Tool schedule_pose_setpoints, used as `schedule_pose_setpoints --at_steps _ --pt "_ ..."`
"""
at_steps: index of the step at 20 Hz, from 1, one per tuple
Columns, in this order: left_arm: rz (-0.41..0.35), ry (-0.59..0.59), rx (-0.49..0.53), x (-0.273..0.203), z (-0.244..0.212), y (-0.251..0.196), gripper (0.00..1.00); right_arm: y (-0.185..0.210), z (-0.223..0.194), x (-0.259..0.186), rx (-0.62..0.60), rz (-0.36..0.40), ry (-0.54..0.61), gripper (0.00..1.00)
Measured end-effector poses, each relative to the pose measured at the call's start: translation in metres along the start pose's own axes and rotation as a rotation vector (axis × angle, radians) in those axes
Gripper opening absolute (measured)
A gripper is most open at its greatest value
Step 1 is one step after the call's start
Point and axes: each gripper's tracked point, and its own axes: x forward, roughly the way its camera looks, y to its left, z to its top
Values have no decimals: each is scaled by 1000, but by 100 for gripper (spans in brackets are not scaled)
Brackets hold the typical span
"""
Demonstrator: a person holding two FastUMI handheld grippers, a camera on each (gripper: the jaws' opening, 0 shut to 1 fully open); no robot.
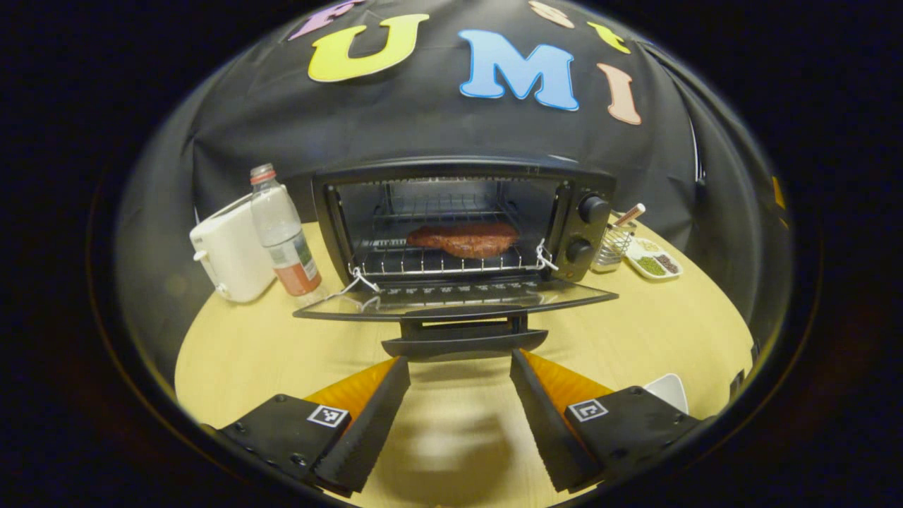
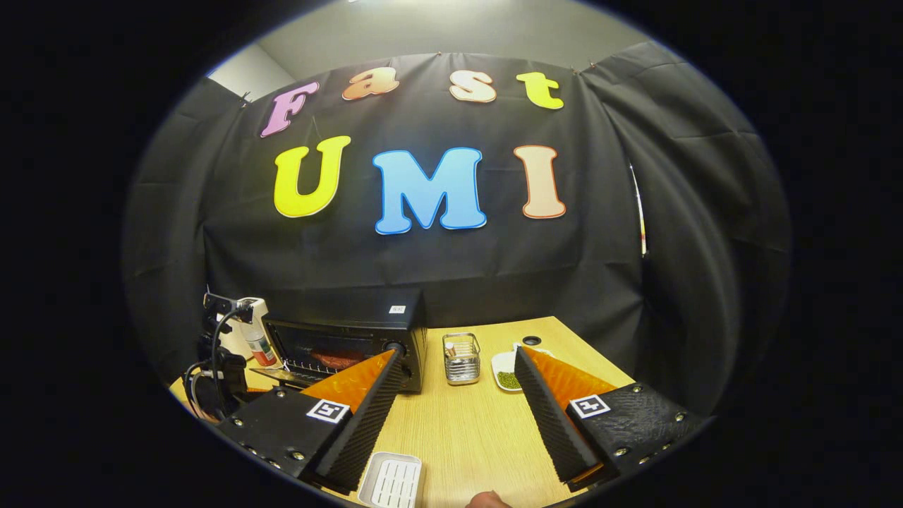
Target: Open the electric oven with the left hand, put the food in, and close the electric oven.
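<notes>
**Black oven standing open, food on the rack**

Black electric oven (image 1: pixel 462 226) is sitting at twelve o'clock in the left gripper view, its glass door (image 1: pixel 455 300) lying flat toward the camera. Reddish-brown food (image 1: pixel 462 240) is resting on the wire rack (image 1: pixel 437 262) inside. Left gripper (image 1: pixel 458 367) is hovering just short of the door handle (image 1: pixel 464 343), fingers spread wide, gripping nothing. Right gripper (image 2: pixel 457 363) is hanging wide and empty over the wooden table (image 2: pixel 465 430), a white tray (image 2: pixel 391 483) at six o'clock.

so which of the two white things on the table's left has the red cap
The clear plastic bottle with the red label has the red cap. It stands upright between the white toaster, which has no cap, and the open electric oven.
</notes>
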Motion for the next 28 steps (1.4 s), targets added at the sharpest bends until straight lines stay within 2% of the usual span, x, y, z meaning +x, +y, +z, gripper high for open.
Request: schedule_pose_setpoints --at_steps 1,4,5,6,9,15,17,18,19,21,25,26,28 --pt "0 -11 3 -1 3 0 97 1 0 0 -2 2 1 98" --pt "-1 -31 8 -4 11 1 97 3 0 -3 -6 7 2 98" --pt "0 -30 7 -4 12 1 100 3 1 -2 -6 8 1 98" --pt "2 -29 5 -4 14 1 97 5 0 -1 -6 10 0 98" --pt "1 -53 6 -4 24 1 100 8 1 -1 -18 14 -6 98" --pt "5 -118 42 -5 50 3 97 8 -1 -1 -28 5 -3 98" --pt "3 -127 36 -2 55 5 100 7 -1 -1 -29 -2 -2 98" --pt "3 -125 29 -2 55 6 97 7 -1 -1 -28 -6 -2 98" --pt "3 -123 21 -1 57 7 100 7 -1 -1 -26 -9 1 98" --pt "-2 -132 12 3 61 4 94 6 -1 -1 -24 -17 4 98" --pt "-7 -210 8 -10 80 4 100 4 3 0 -7 -24 -9 98" --pt "-8 -239 1 -17 87 2 97 4 5 -3 -5 -20 -18 98" --pt "6 -282 -1 -45 98 -1 100 1 15 -9 -5 -3 -45 98"
